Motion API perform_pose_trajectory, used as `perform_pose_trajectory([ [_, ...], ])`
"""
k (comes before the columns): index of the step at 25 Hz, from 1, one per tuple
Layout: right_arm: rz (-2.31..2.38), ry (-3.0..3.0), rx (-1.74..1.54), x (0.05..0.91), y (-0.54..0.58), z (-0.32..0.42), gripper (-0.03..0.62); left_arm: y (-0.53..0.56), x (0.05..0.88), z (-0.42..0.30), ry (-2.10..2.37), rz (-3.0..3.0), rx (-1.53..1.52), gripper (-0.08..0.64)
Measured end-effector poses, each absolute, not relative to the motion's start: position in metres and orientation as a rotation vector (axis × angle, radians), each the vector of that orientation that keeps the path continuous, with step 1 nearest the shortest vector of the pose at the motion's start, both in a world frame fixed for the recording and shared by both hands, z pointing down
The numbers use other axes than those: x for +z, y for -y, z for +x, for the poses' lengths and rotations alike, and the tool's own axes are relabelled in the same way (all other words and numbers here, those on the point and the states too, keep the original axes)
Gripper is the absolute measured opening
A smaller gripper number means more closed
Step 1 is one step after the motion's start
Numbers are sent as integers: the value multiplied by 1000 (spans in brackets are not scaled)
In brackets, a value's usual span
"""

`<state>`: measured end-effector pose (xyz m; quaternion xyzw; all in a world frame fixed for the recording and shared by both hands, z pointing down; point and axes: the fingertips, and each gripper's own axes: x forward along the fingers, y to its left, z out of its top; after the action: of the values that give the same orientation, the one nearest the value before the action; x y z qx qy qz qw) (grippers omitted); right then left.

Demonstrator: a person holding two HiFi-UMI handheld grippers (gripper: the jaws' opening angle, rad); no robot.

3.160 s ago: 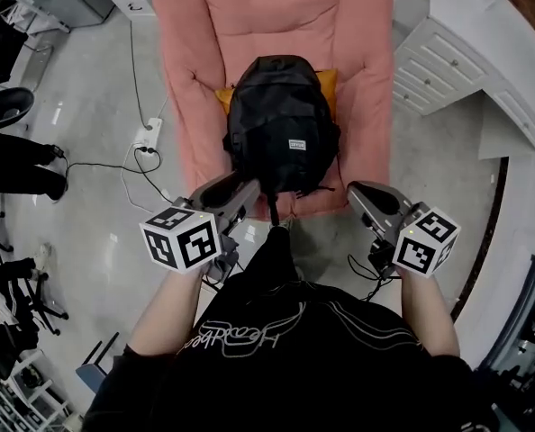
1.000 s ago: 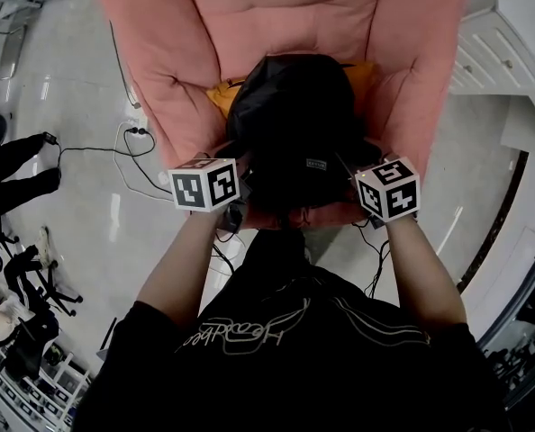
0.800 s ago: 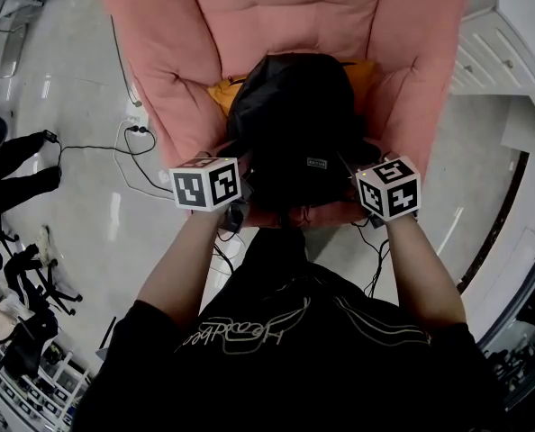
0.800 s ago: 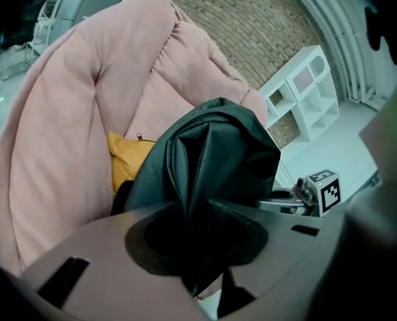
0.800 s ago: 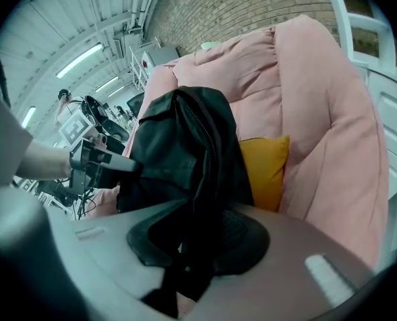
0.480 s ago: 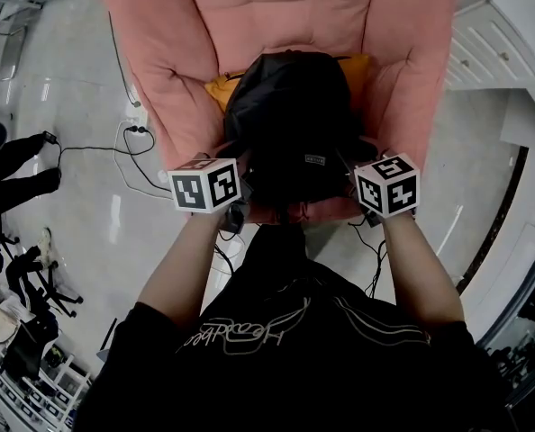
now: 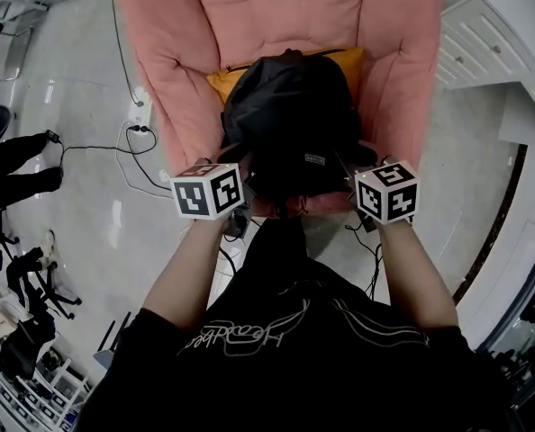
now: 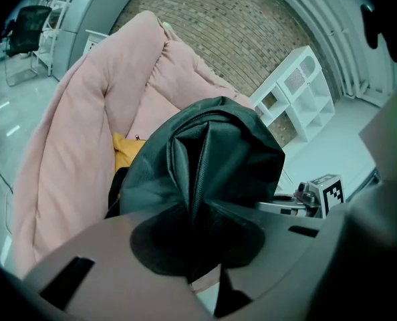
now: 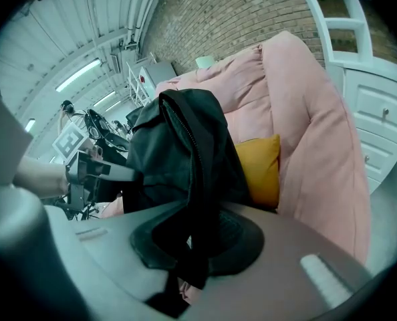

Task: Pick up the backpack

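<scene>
A black backpack [image 7: 290, 115] stands on the seat of a pink armchair [image 7: 182, 70], in front of a yellow cushion [image 7: 227, 84]. My left gripper [image 8: 195, 246] is at the bag's left side. Its jaws are closing, and a fold of the backpack [image 8: 212, 159] is pinched between the pads. My right gripper [image 9: 192, 246] is at the bag's right side. Its jaws are closing too, on a black flap of the backpack [image 9: 178, 146]. In the head view the marker cubes hide both sets of fingertips.
A white cabinet [image 7: 493, 43] stands right of the chair. A power strip with cables [image 7: 137, 129] lies on the floor to the left, near a person's dark legs [image 7: 15, 165]. A white shelf unit [image 8: 289, 92] stands behind the chair.
Both grippers came from in front of the chair to the backpack's sides. Over the last second they drew slightly back with the bag, and more yellow cushion shows behind it.
</scene>
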<state>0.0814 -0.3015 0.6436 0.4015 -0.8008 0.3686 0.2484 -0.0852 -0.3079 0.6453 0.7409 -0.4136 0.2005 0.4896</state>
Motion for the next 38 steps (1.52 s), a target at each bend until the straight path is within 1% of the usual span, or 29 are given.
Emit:
perform_pose_trajectory([
  [10,1104,2230,940,611,262,81,52,265,612,-86,1039,1849,462,57],
  [25,1142,2347,824,518,169,86,51,182,515,-79,1053,2003,453,54],
  [38,1193,2408,722,429,73,103,49,83,422,-61,1015,2190,430,51],
])
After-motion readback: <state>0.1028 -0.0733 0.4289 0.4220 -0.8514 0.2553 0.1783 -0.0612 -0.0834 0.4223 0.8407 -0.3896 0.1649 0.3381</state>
